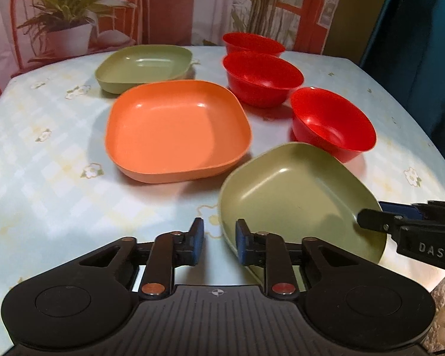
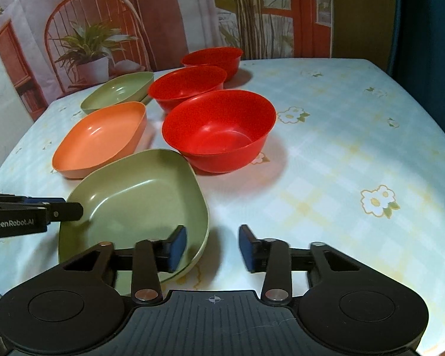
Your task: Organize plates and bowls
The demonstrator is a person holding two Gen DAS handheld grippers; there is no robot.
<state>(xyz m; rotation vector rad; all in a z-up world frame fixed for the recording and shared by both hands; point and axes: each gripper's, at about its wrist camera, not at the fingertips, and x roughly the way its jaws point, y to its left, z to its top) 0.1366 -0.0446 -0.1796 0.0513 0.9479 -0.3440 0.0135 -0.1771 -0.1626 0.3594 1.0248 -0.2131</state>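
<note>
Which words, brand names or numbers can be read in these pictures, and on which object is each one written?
"DAS": on the side of the right gripper, seen from the left wrist.
"GenRobot.AI": on the side of the left gripper, seen from the right wrist.
The picture on the wall at the back is too blurred to read.
The plates, the bowls and the tablecloth carry no text.

3 red bowls sit ahead of the claw. 3 plates: 2 green, 1 orange, ahead-left.
</note>
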